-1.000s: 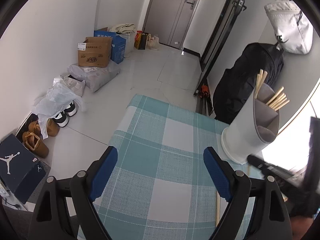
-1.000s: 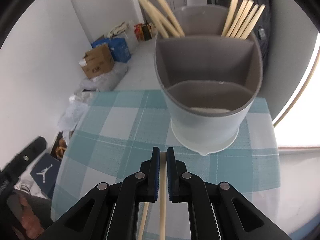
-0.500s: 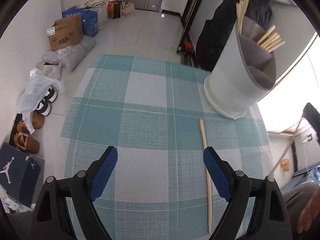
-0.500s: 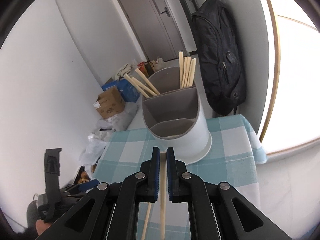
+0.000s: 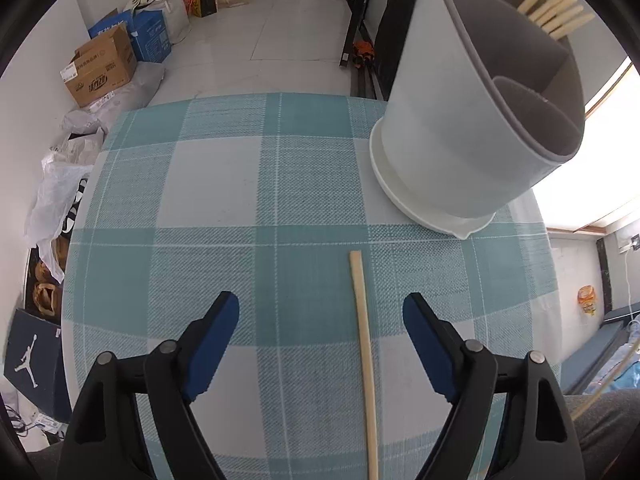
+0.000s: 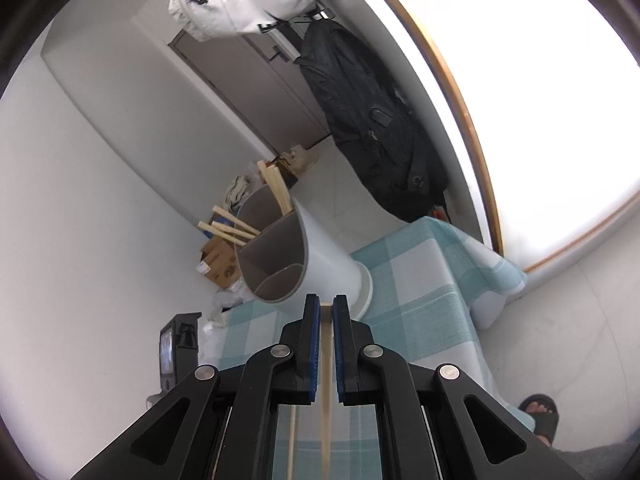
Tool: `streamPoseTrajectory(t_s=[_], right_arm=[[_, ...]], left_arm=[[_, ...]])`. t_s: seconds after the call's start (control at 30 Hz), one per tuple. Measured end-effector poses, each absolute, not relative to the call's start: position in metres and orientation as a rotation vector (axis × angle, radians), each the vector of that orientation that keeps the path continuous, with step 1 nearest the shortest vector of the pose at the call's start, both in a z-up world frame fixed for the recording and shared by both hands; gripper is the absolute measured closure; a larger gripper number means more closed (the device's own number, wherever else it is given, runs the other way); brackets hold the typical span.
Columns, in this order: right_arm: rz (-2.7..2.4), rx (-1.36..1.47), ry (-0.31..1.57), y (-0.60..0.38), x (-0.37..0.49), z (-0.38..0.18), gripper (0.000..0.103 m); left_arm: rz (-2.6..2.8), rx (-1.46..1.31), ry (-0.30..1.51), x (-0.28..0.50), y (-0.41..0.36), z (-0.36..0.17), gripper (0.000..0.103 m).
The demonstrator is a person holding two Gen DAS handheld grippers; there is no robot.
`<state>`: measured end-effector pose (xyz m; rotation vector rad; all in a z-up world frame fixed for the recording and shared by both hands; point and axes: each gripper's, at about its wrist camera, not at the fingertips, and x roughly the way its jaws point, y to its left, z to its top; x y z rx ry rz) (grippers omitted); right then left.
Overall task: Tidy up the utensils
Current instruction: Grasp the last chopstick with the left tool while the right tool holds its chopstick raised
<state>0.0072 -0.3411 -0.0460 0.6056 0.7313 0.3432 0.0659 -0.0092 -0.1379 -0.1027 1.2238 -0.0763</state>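
left wrist: jordan jumpman logo on dark box point(image 5: 30, 364), cardboard box point(image 5: 100, 70) print unreadable.

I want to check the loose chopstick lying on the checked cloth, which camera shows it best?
The left wrist view: the chopstick on the cloth lies in plain sight between the open left tongs. The right wrist view shows only a thin, blurred sliver of it beside the right tongs.

Daylight is pouring from the window point(image 6: 540, 100), blowing out to white glare; fisheye edges are bending and vignetting, and focus is staying sharp.
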Motion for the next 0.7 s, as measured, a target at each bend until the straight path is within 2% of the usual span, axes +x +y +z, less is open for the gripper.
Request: streamPoseTrajectory(t_s=[0.07, 0.1, 0.17, 0.27, 0.33, 0.4, 0.43, 0.53, 0.57, 0.6, 0.7], right_arm=[[0.336, 0.62, 0.722, -0.348, 0.007, -0.047, 0.097], [0.336, 0.625, 0.717, -0.351, 0.006, -0.047, 0.097], [0.342, 0.646, 0.717, -0.354, 0.006, -0.047, 0.097], [0.354, 0.663, 0.726, -0.356, 0.005, -0.048, 0.097], [0.361, 0.668, 0.722, -0.357, 0.005, -0.047, 0.097], [0.361, 0.668, 0.715, -0.358, 0.003, -0.045, 0.097], [0.363, 0.671, 0.715, -0.359, 0.003, -0.046, 0.097], [0.36, 0.665, 0.713, -0.359, 0.002, -0.046, 0.097], [0.36, 0.663, 0.712, -0.359, 0.002, -0.045, 0.097], [0.36, 0.659, 0.711, -0.359, 0.002, -0.045, 0.097], [0.355, 0.656, 0.708, -0.359, 0.001, -0.045, 0.097]], left_arm=[[-0.067, -0.084, 1.245, 0.068, -0.013, -0.143, 0.029], [-0.061, -0.079, 1.25, 0.069, -0.013, -0.143, 0.036], [-0.037, -0.059, 1.251, 0.07, -0.014, -0.146, 0.042], [-0.023, -0.018, 1.214, 0.068, -0.019, -0.142, 0.043], [-0.023, 0.01, 1.213, 0.065, -0.024, -0.143, 0.048], [-0.047, 0.016, 1.2, 0.064, -0.028, -0.141, 0.062], [-0.053, 0.021, 1.198, 0.064, -0.03, -0.14, 0.064], [-0.079, 0.034, 1.207, 0.067, -0.035, -0.139, 0.078], [-0.085, 0.045, 1.202, 0.066, -0.037, -0.138, 0.092], [-0.091, 0.055, 1.198, 0.065, -0.041, -0.137, 0.099], [-0.091, 0.071, 1.181, 0.062, -0.042, -0.139, 0.1]])
